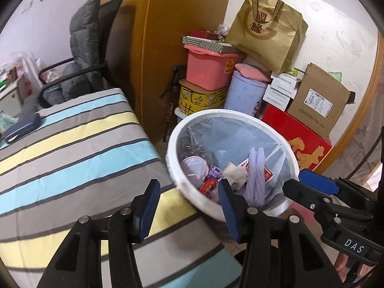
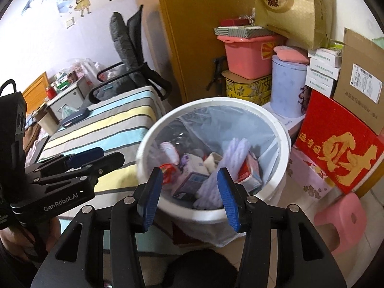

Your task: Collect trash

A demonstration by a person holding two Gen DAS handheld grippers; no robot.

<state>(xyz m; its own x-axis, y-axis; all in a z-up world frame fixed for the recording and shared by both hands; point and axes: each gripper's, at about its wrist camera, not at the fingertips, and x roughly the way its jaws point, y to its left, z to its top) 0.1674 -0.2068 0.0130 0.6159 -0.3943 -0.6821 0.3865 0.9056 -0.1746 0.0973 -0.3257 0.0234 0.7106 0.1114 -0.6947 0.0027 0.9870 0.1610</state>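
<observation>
The right gripper (image 2: 189, 196) hangs with its blue pads apart and nothing between them, directly above the near rim of the round white plastic bin lined with a clear bag (image 2: 283, 141). The left gripper (image 1: 187, 206) is likewise spread and empty, off to the bin's left over the edge of the striped bedcover (image 1: 72, 144). Inside the bin lie the collected scraps: a pale lilac foam sleeve (image 2: 230, 153) leaning far-to-near, a red and white carton (image 2: 249, 170) on its right, a red wrapper (image 2: 168, 171) on the left. The trash sits straight ahead and below the right claw, which is nearer; both look to have let go already.
</observation>
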